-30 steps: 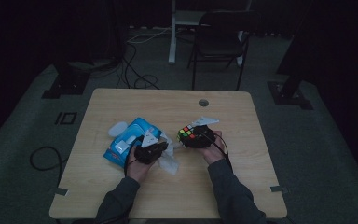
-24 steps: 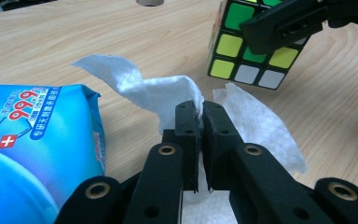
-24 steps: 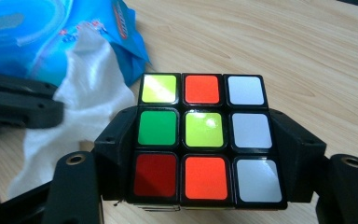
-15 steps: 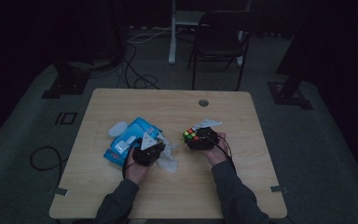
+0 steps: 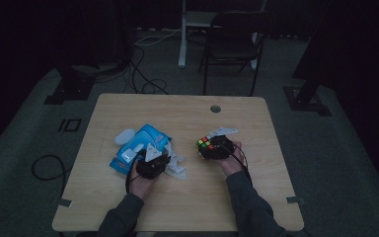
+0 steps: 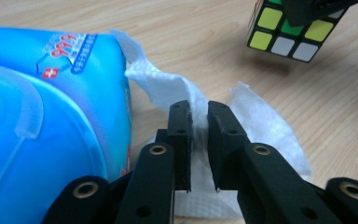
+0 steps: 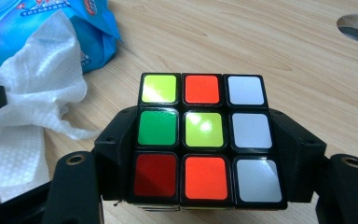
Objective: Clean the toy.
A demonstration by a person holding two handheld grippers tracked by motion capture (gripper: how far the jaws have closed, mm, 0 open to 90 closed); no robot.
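Note:
My left gripper (image 6: 199, 109) rests low on the table beside a blue wet-wipe pack (image 6: 42, 116). A white wipe (image 6: 261, 126) pulled from the pack stands in the narrow gap between its jaws. Those jaws have just been opening, and the wipe sits loosely between them. From above, the left gripper (image 5: 153, 165) lies at the near edge of the wipe pack (image 5: 138, 145). My right gripper (image 7: 205, 130) is shut on a scrambled puzzle cube (image 7: 204, 93), one jaw on each side. The right gripper (image 5: 216, 148) holds the cube (image 5: 206, 144) just above the table, right of centre.
The wooden table (image 5: 187, 113) has a round cable hole (image 5: 215, 108) near its far edge. A dark chair (image 5: 232, 44) stands beyond the table, and cables run over the floor at the back left.

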